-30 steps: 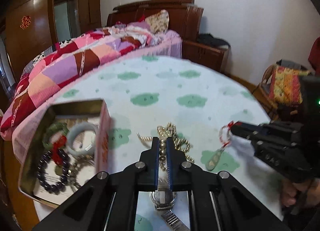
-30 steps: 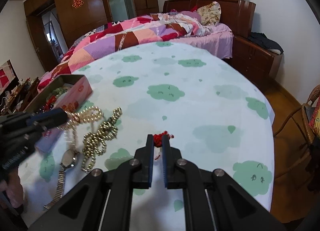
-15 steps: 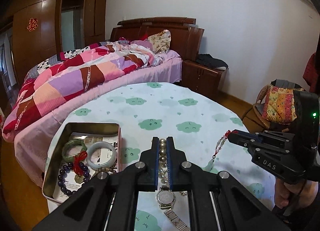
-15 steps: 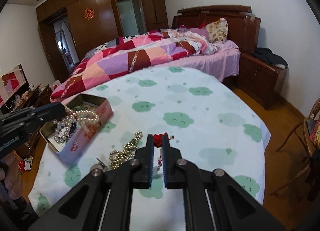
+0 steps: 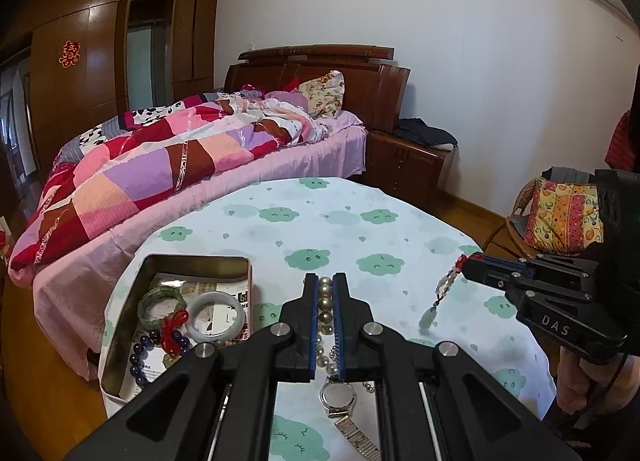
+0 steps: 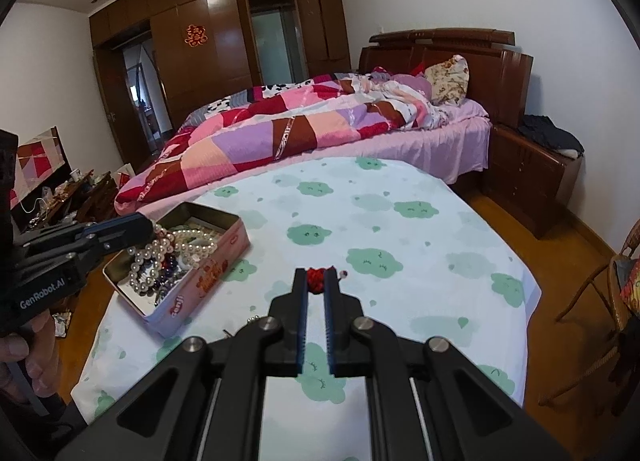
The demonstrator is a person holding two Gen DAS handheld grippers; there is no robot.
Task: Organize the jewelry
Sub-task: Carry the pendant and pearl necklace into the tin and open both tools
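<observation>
Two grippers are up over the round table (image 5: 360,197) with the green cloud-print cloth, and both are clamped on jewelry. Left gripper (image 5: 325,287) has its fingers pinched on a pearl necklace (image 5: 325,301), and from the right wrist camera the strand (image 6: 160,249) dangles in loops over the open tin box (image 6: 216,261) at the table's left edge. Right gripper (image 6: 316,279) is closed on the red knotted cord (image 6: 316,279) of a pendant; in the left wrist view that cord (image 5: 448,281) hangs off its tip with a pale green stone (image 5: 427,316) at the bottom, clear of the cloth.

Inside the tin sit a green bangle (image 5: 160,303), a white bangle (image 5: 216,315), a dark purple bead bracelet (image 5: 140,357) and something with a red tassel (image 5: 174,327), all lying on printed paper. A wristwatch (image 5: 338,397) with a metal band lies on the cloth at the near edge, right under the left gripper. Behind the table there's a bed (image 6: 320,117) with a patchwork quilt.
</observation>
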